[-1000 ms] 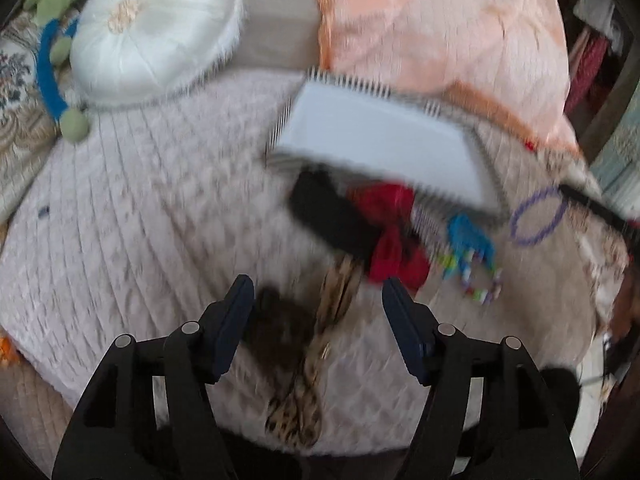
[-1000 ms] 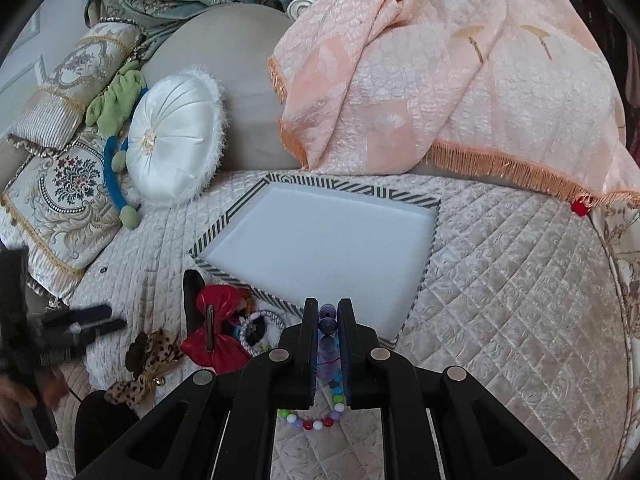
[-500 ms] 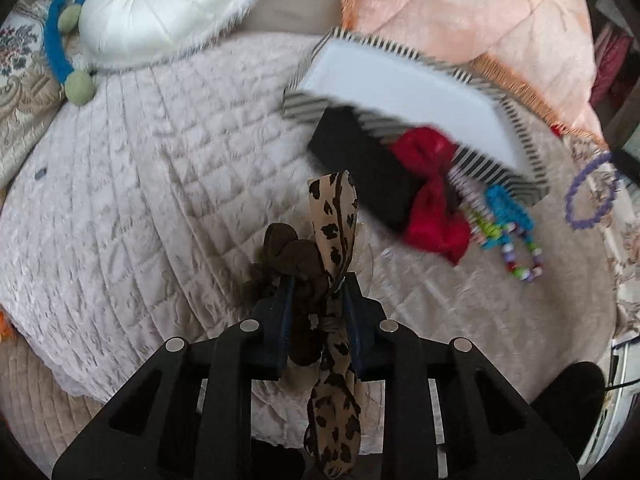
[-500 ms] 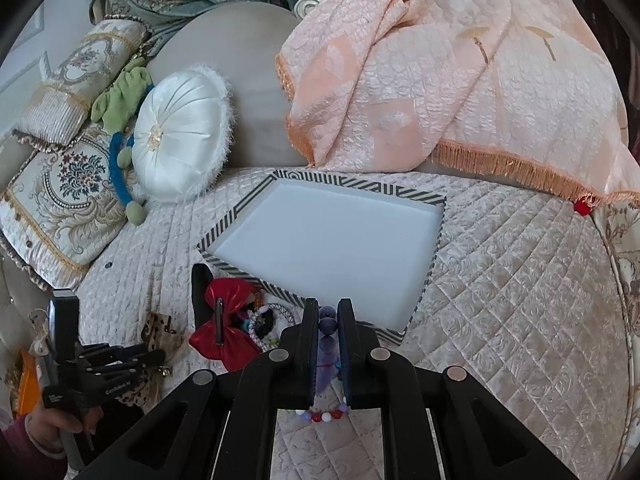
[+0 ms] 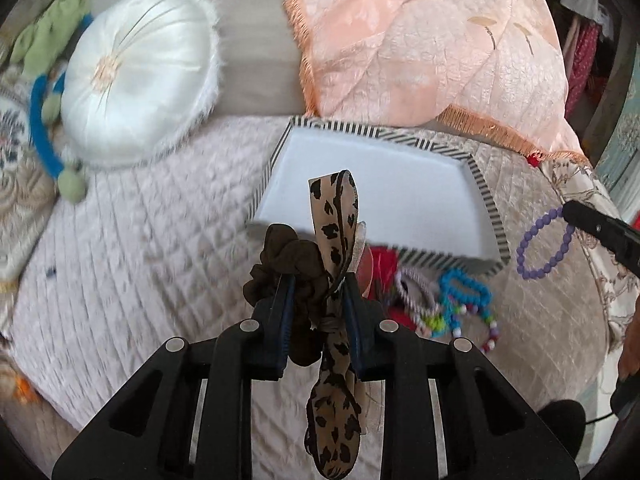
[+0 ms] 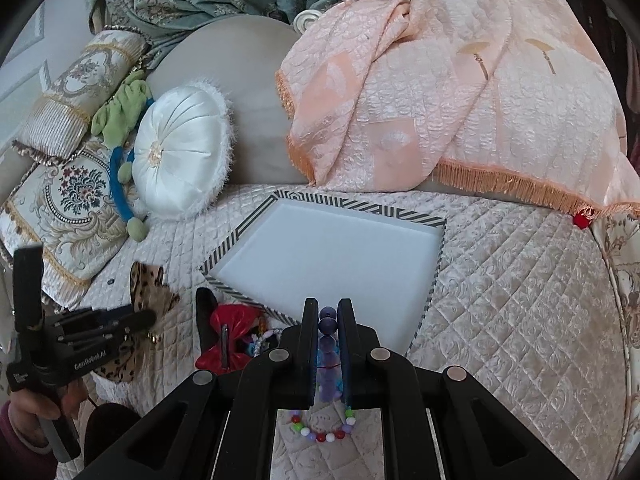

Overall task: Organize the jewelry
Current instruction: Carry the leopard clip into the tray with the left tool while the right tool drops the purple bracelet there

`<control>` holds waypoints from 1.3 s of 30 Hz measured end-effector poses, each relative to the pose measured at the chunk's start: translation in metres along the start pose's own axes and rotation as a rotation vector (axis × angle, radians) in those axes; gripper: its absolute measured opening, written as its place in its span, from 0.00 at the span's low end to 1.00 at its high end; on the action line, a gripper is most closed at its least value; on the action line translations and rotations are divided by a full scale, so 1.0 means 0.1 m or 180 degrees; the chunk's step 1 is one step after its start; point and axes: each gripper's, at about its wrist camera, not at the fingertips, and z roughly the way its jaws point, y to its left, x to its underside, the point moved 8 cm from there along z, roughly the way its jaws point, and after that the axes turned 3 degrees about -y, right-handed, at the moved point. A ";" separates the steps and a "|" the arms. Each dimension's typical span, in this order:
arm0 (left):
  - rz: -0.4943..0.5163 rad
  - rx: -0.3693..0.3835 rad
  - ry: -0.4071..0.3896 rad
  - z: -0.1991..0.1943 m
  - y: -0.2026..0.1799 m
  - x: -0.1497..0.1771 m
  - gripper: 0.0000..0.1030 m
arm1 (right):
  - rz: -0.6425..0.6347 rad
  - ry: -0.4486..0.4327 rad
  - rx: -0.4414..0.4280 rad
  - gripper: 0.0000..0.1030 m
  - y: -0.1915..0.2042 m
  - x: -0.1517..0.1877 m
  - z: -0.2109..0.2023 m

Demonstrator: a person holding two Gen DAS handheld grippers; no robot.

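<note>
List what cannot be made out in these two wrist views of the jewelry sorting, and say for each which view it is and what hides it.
- Left wrist view: the red bow and the bracelets beside it are partly hidden behind the left gripper and its leopard-print scrunchie, and blurred.
- Right wrist view: most of the purple bead bracelet is hidden between the right gripper fingers.
- Right wrist view: the leopard-print scrunchie is partly hidden by the left gripper.

left gripper (image 6: 150,318) side: "GenRobot.AI", in white print on the black body, seen from the right wrist view
small label at that gripper's rear end: white print, too small to read
other text: none legible
</note>
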 end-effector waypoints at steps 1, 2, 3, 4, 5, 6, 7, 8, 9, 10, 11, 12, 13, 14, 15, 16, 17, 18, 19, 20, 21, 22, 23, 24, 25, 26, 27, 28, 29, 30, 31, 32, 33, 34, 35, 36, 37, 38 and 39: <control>0.0027 -0.0004 -0.0017 0.04 -0.02 -0.07 0.22 | 0.0008 0.0004 0.0012 0.08 -0.02 -0.01 0.03; 0.0036 0.0000 -0.0028 0.09 -0.02 -0.15 0.22 | 0.0020 0.0013 0.0014 0.08 -0.03 -0.02 0.06; 0.0035 0.0003 -0.0026 0.13 -0.02 -0.19 0.22 | 0.0038 0.0025 0.0015 0.08 -0.05 -0.03 0.10; 0.0025 0.0016 -0.0012 0.21 -0.03 -0.27 0.22 | 0.0056 0.0040 0.0019 0.08 -0.07 -0.04 0.15; 0.0018 0.0030 0.0010 0.28 -0.03 -0.33 0.22 | 0.0072 0.0059 0.0022 0.08 -0.09 -0.05 0.21; 0.0005 0.0054 0.0032 0.36 -0.04 -0.39 0.22 | 0.0084 0.0077 0.0024 0.08 -0.11 -0.06 0.26; -0.0010 0.0083 0.0054 0.44 -0.04 -0.44 0.22 | 0.0094 0.0095 0.0023 0.08 -0.12 -0.06 0.31; -0.0006 0.0112 0.0080 0.52 -0.06 -0.49 0.22 | 0.0103 0.0116 0.0015 0.08 -0.13 -0.07 0.38; 0.0012 0.0132 0.0114 0.62 -0.07 -0.53 0.22 | 0.0106 0.0131 0.0008 0.08 -0.13 -0.07 0.41; 0.0019 0.0129 0.0141 0.72 -0.09 -0.58 0.22 | 0.0114 0.0155 0.0002 0.08 -0.13 -0.08 0.48; 0.0019 0.0108 0.0169 0.82 -0.10 -0.63 0.22 | 0.0133 0.0177 -0.0012 0.08 -0.13 -0.08 0.54; 0.0014 0.0093 0.0189 0.88 -0.10 -0.65 0.22 | 0.0157 0.0195 -0.0036 0.08 -0.13 -0.08 0.59; -0.0011 0.0082 0.0222 0.99 -0.10 -0.69 0.22 | 0.0181 0.0212 -0.0064 0.08 -0.13 -0.09 0.66; -0.0050 0.0072 0.0253 1.09 -0.10 -0.72 0.22 | 0.0192 0.0222 -0.0068 0.08 -0.13 -0.09 0.72; -0.0096 0.0052 0.0285 1.20 -0.09 -0.75 0.22 | 0.0202 0.0233 -0.0065 0.08 -0.13 -0.08 0.77; -0.0125 0.0024 0.0306 1.27 -0.09 -0.76 0.22 | 0.0230 0.0257 -0.0073 0.08 -0.15 -0.08 0.85; -0.0157 -0.0023 0.0334 1.37 -0.07 -0.77 0.22 | 0.0252 0.0273 -0.0082 0.08 -0.16 -0.07 0.90; -0.0170 -0.0049 0.0354 1.42 -0.06 -0.76 0.22 | 0.0285 0.0298 -0.0092 0.08 -0.19 -0.06 0.97; -0.0185 -0.0093 0.0408 1.52 -0.04 -0.74 0.22 | 0.0304 0.0319 -0.0090 0.08 -0.22 -0.05 1.02; -0.0189 -0.0117 0.0437 1.56 -0.04 -0.72 0.22 | 0.0322 0.0348 -0.0074 0.08 -0.26 -0.02 1.07; -0.0192 -0.0163 0.0492 1.63 -0.01 -0.66 0.22 | 0.0342 0.0395 -0.0047 0.08 -0.32 0.03 1.12; -0.0193 -0.0183 0.0529 1.66 0.02 -0.61 0.22 | 0.0356 0.0434 -0.0027 0.08 -0.37 0.06 1.15; -0.0195 -0.0206 0.0583 1.70 0.05 -0.55 0.22 | 0.0374 0.0497 0.0011 0.08 -0.44 0.13 1.19; -0.0203 -0.0223 0.0618 1.73 0.07 -0.51 0.22 | 0.0388 0.0543 0.0047 0.08 -0.49 0.18 1.22; -0.0209 -0.0235 0.0635 1.74 0.08 -0.48 0.22 | 0.0406 0.0611 0.0106 0.08 -0.57 0.26 1.26; -0.0204 -0.0248 0.0642 1.75 0.09 -0.45 0.23 | 0.0417 0.0646 0.0133 0.08 -0.61 0.31 1.27; -0.0192 -0.0257 0.0640 1.74 0.09 -0.43 0.23 | 0.0432 0.0672 0.0142 0.08 -0.64 0.36 1.28; -0.0196 -0.0266 0.0649 1.73 0.09 -0.42 0.23 | 0.0437 0.0686 0.0141 0.08 -0.66 0.39 1.29; -0.0186 -0.0277 0.0656 1.72 0.09 -0.41 0.23 | 0.0432 0.0697 0.0142 0.08 -0.66 0.41 1.29; -0.0176 -0.0273 0.0663 1.69 0.08 -0.38 0.23 | 0.0424 0.0702 0.0146 0.08 -0.66 0.43 1.28; -0.0160 -0.0256 0.0664 1.66 0.07 -0.35 0.23 | 0.0414 0.0706 0.0161 0.08 -0.67 0.45 1.28; -0.0149 -0.0255 0.0674 1.64 0.06 -0.31 0.23 | 0.0405 0.0718 0.0185 0.08 -0.68 0.47 1.27; -0.0144 -0.0257 0.0681 1.60 0.05 -0.28 0.23 | 0.0395 0.0735 0.0203 0.08 -0.69 0.50 1.28; -0.0143 -0.0256 0.0694 1.58 0.04 -0.23 0.23 | 0.0396 0.0754 0.0214 0.08 -0.71 0.52 1.29; -0.0144 -0.0248 0.0696 1.55 0.04 -0.19 0.23 | 0.0403 0.0765 0.0220 0.09 -0.73 0.53 1.29; -0.0145 -0.0243 0.0690 1.53 0.04 -0.17 0.23 | 0.0418 0.0775 0.0214 0.09 -0.74 0.55 1.29; -0.0156 -0.0239 0.0683 1.50 0.04 -0.17 0.24 | 0.0432 0.0771 0.0192 0.11 -0.73 0.56 1.28; -0.0169 -0.0231 0.0676 1.51 0.05 -0.18 0.24 | 0.0444 0.0765 0.0176 0.16 -0.72 0.56 1.29; -0.0201 -0.0212 0.0660 1.50 0.06 -0.20 0.26 | 0.0456 0.0747 0.0149 0.25 -0.72 0.55 1.28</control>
